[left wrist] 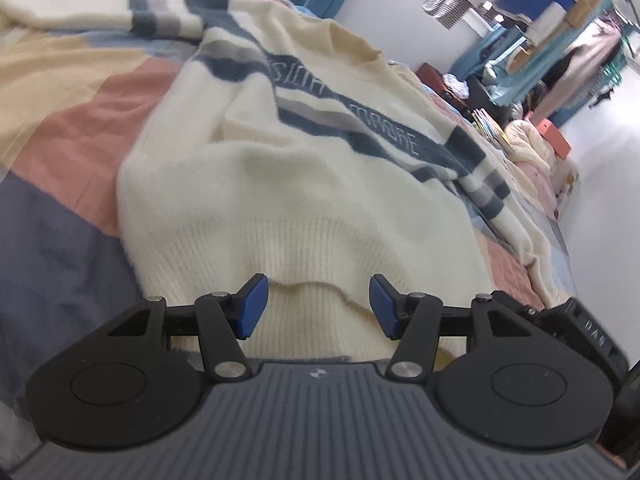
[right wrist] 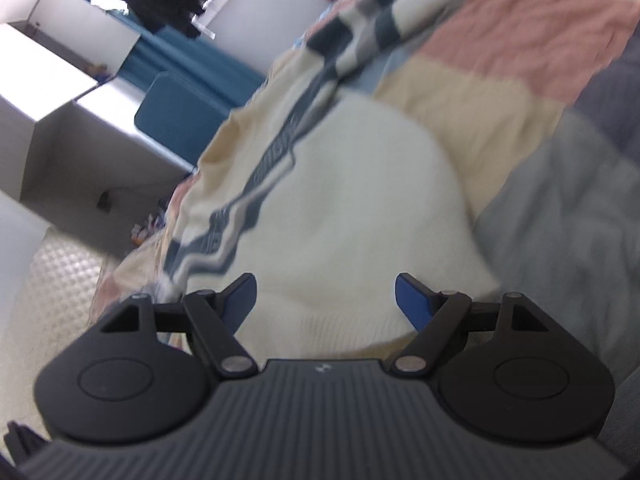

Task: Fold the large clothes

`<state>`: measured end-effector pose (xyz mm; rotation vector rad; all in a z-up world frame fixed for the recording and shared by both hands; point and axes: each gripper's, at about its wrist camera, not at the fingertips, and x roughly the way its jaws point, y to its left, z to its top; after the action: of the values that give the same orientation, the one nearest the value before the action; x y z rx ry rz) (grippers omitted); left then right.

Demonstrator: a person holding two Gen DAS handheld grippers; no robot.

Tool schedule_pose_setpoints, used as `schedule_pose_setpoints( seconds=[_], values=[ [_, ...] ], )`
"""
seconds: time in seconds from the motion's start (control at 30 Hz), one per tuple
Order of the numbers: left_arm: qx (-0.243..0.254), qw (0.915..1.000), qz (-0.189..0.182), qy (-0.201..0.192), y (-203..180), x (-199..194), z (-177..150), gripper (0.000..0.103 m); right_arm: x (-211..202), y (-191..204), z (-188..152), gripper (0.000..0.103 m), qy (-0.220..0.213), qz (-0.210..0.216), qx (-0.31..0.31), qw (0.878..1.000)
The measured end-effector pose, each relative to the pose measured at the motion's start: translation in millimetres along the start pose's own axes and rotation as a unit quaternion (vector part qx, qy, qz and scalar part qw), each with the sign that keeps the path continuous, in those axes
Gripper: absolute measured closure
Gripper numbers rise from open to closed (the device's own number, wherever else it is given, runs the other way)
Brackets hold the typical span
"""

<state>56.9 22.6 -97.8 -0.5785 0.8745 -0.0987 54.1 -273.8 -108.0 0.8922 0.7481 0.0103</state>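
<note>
The patchwork quilt [left wrist: 68, 120] of peach, pink and grey blocks covers the bed, and on it lies the cream sweater [left wrist: 280, 184], spread out with its dark striped chest band [left wrist: 352, 120] crossing the body. Its long axis runs away from both cameras: the ribbed hem [left wrist: 316, 256] lies nearest, the neckline farthest, and 1 striped sleeve [left wrist: 120, 12] reaches out across the quilt (the other trails toward the bed's edge).

The step in hand looks like the approach to the hem, before any fold is made. The left gripper [left wrist: 318, 306] hangs over the ribbing with its 2 jaws apart, pinching nothing. The right gripper [right wrist: 325, 300] stands wider, over the same hem in a blurred view, and holds nothing.

Next, I judge, each claw must settle on a hem corner and close through both layers of knit.
</note>
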Motion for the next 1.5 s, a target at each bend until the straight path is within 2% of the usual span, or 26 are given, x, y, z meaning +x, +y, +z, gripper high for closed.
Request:
schedule_pose_setpoints(
  seconds=[0.13,0.33,0.47,0.53,0.8,0.93,1.03,1.23,1.33,1.5],
  values=[
    [-0.028,0.9996,-0.004,0.004,6,1,2,0.041,14,-10,6,0.025,0.025,0.011,0.029,0.999],
    [-0.042,0.9986,-0.027,0.014,4,5,3,0.041,29,-24,10,0.026,0.048,0.005,0.065,0.997],
    [-0.049,0.9984,-0.011,-0.028,6,-10,11,0.041,34,-18,9,0.023,0.047,0.0,0.039,0.998],
    [-0.067,0.9971,-0.019,-0.031,11,-13,15,0.041,35,-16,9,0.023,0.045,0.001,0.034,0.998],
    [-0.091,0.9941,-0.056,0.019,15,2,7,0.041,24,-11,19,0.023,0.026,0.072,0.043,0.996],
    [-0.124,0.9883,-0.079,0.04,20,10,7,0.041,18,-11,26,0.023,0.014,0.107,0.061,0.992],
    [-0.161,0.9813,-0.095,0.047,31,15,8,0.041,21,-11,27,0.023,0.0,0.093,0.059,0.994],
    [-0.187,0.9764,-0.082,0.069,46,24,1,0.041,37,-16,18,0.023,0.035,0.071,0.087,0.993],
    [-0.21,0.9706,-0.082,0.085,54,32,-1,0.041,39,-17,10,0.023,0.049,0.049,0.09,0.993],
    [-0.229,0.9691,-0.065,0.065,67,36,1,0.041,36,-11,-4,0.023,0.079,0.058,0.098,0.99]
  ],
)
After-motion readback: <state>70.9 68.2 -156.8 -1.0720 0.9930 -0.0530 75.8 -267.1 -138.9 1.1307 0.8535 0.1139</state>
